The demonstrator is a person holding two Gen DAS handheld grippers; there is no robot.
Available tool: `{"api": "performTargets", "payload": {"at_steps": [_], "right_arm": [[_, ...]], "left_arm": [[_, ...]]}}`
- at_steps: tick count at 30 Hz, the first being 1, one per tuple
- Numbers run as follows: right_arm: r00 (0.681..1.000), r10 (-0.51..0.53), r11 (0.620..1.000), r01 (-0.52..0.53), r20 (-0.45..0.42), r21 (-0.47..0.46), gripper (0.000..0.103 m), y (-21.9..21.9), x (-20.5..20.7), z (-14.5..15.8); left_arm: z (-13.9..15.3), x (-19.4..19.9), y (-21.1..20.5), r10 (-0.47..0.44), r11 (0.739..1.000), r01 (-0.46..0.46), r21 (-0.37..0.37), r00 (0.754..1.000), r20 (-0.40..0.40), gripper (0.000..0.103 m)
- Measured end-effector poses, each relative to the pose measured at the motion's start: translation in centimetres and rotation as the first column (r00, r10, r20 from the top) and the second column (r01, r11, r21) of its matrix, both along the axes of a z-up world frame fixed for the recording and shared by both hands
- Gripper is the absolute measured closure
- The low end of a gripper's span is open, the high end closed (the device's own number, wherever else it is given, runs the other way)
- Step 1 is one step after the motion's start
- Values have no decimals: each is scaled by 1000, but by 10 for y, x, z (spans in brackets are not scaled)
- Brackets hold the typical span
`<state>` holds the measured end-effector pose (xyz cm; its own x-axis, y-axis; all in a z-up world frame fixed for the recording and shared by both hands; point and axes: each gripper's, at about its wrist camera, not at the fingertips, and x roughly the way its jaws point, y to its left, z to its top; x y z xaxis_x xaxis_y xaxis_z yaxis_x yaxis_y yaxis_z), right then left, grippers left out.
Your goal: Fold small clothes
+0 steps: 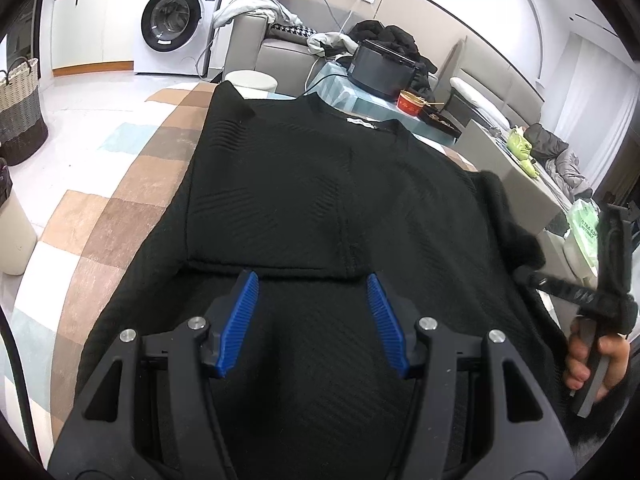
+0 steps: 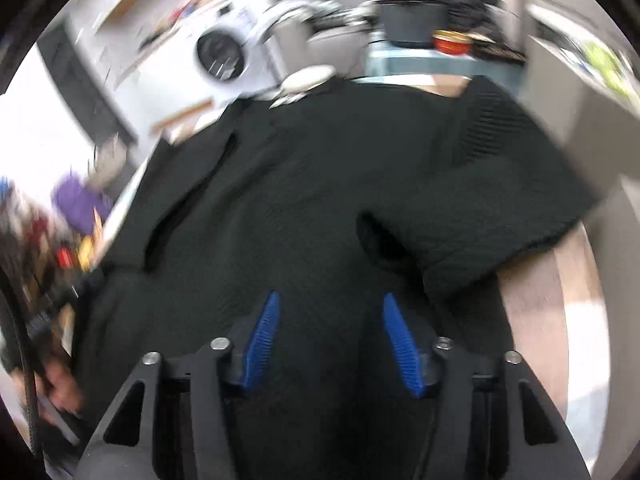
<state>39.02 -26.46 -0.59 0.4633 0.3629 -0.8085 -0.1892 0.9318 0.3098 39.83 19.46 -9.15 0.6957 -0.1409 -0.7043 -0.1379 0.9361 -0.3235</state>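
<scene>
Living-room bkgd: washing machine [image 1: 176, 20], sofa [image 1: 280, 46], checkered rug [image 1: 92, 216]. Black top [image 1: 312, 184] lies spread flat on work surface, collar at far end, one side folded inward. Left gripper [image 1: 312, 280] hovers over hem, fingers apart, nothing between. Right gripper [image 2: 330, 300] likewise over fabric, fingers apart; that view is motion-blurred.

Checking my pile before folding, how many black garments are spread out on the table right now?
1: a black top spread flat across the table, with the left gripper and right gripper open above it. Anything lying beneath it would be hidden.
</scene>
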Motion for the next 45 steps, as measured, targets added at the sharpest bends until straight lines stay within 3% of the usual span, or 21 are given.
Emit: {"api": "performTargets", "payload": {"at_steps": [5, 8, 12, 16, 21, 26, 30, 31, 33, 38, 42, 45], "right_arm": [[958, -273, 948, 284, -90, 142, 42, -59, 3, -1], [908, -387, 881, 415, -159, 228, 42, -86, 10, -4], [854, -458, 788, 519, -249, 331, 42, -99, 15, -18], [826, -464, 720, 562, -320, 407, 42, -98, 12, -26], [817, -464, 674, 576, -342, 462, 42, -102, 11, -19], [772, -526, 645, 635, -356, 425, 47, -111, 15, -25], [738, -548, 586, 674, -393, 450, 47, -117, 12, -25], [741, -555, 593, 671, -377, 446, 47, -117, 10, -22], [759, -561, 642, 651, -331, 403, 47, -115, 9, -18], [778, -550, 724, 626, -304, 290, 47, -114, -7, -14], [760, -554, 660, 650, -339, 378, 47, -125, -31, -13], [782, -489, 600, 623, -386, 502, 47, -118, -31, -17]], "left_arm": [[-1, 3, -1, 0, 1000, 0, 5, 1000, -6, 49], [-2, 4, -2, -4, 1000, 4, 13, 1000, -7, 49], [-4, 6, -3, -4, 1000, 5, 19, 1000, -15, 49], [-7, 9, -2, -4, 1000, 4, 27, 1000, -25, 49], [-11, 14, -3, -8, 1000, 9, 27, 999, -33, 49], [-11, 13, -4, -10, 1000, 11, 29, 999, -31, 49], [-10, 13, -3, -7, 999, 8, 33, 1000, -26, 49], [-10, 13, -3, -6, 999, 7, 32, 1000, -25, 49], [-9, 14, -3, -8, 999, 9, 31, 1000, -22, 49], [-9, 12, 0, -7, 1000, 7, 28, 1000, -19, 49], [-11, 12, 0, -8, 1000, 9, 23, 1000, -27, 49], [-11, 13, -3, -17, 1000, 17, 21, 1000, -25, 49]]}}
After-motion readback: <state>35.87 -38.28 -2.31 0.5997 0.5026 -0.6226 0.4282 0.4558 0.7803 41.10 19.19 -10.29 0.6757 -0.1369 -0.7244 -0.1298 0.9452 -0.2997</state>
